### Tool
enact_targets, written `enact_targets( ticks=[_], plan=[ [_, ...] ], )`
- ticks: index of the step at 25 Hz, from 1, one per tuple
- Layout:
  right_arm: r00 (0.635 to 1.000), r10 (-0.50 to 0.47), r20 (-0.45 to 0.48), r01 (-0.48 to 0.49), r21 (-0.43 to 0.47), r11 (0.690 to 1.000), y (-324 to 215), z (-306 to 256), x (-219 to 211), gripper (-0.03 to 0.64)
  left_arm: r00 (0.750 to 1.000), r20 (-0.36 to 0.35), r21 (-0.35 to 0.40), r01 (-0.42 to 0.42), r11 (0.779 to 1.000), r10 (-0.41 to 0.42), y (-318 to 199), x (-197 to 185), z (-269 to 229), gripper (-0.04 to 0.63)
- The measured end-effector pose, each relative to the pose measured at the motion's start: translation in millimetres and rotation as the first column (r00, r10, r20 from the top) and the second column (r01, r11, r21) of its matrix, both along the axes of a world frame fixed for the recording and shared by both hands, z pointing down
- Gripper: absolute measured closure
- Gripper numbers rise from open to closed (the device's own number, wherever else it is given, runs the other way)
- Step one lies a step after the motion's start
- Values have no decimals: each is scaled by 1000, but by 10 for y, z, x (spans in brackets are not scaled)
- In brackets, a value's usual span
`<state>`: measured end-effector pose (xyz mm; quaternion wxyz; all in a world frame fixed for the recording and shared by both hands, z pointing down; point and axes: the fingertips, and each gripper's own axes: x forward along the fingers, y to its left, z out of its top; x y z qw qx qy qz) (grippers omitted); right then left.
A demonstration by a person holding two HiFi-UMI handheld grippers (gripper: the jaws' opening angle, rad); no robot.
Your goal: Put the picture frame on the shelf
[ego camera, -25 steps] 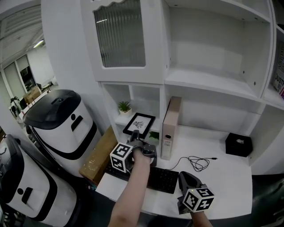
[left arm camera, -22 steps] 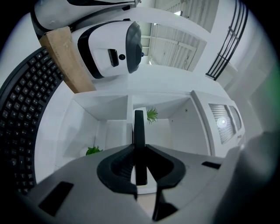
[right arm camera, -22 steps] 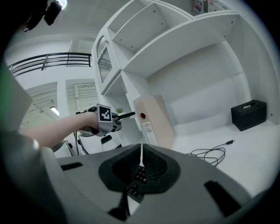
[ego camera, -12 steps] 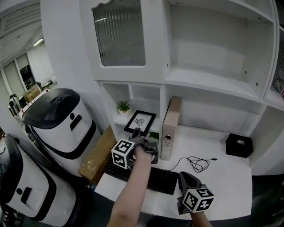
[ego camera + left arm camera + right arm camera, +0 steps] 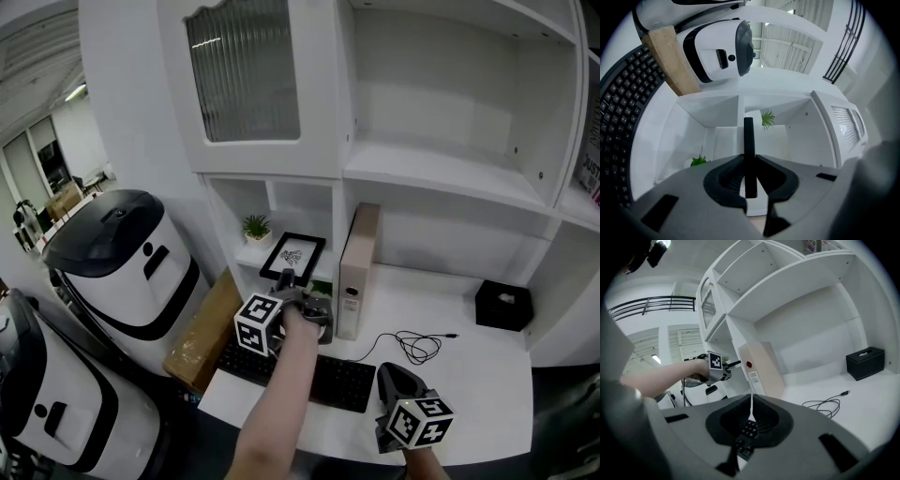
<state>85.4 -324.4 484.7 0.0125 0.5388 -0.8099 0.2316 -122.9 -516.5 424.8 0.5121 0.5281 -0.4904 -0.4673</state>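
The black picture frame [image 5: 293,256], with a pale print on its face, hangs tilted in front of the low shelf cubbies [image 5: 246,255]. My left gripper [image 5: 286,279] is shut on its lower edge. In the left gripper view the frame [image 5: 748,140] shows edge-on between the pads of the left gripper [image 5: 749,163], pointing into the cubby by a small plant [image 5: 766,117]. My right gripper [image 5: 394,379] hovers low over the desk's front edge. Its jaws [image 5: 751,411] are shut with nothing between them.
A small potted plant [image 5: 255,226] stands in the upper cubby and another plant [image 5: 698,161] in the lower one. A beige box file [image 5: 357,267] stands right of the frame. Keyboard [image 5: 328,375], black cable [image 5: 417,344] and black box [image 5: 504,306] lie on the desk. White machines [image 5: 122,253] and cardboard [image 5: 202,328] are at left.
My left gripper has carried the frame slightly up and toward the cubbies. The right gripper has stayed where it was.
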Motion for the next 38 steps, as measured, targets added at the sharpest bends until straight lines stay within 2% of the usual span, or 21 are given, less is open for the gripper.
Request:
enact_targets(
  ticks=[10,20,24,38],
  plan=[
    [1000,15,-2,-15,0,1000,-18,-11,68,615,1000,6,-7,-11,1000,11,-65,21,1,526],
    [1000,2,1,-2,-6,1000,-33,14,56,615,997,75,-1,-37,999,37,-114,53,-40,524],
    [1000,-1,-4,1,0,1000,-50,-7,28,615,993,105,25,-64,998,61,-116,75,-106,456],
    [999,-45,-16,45,6,999,-90,-53,-187,615,968,209,48,-155,987,141,186,79,-162,379]
  ],
)
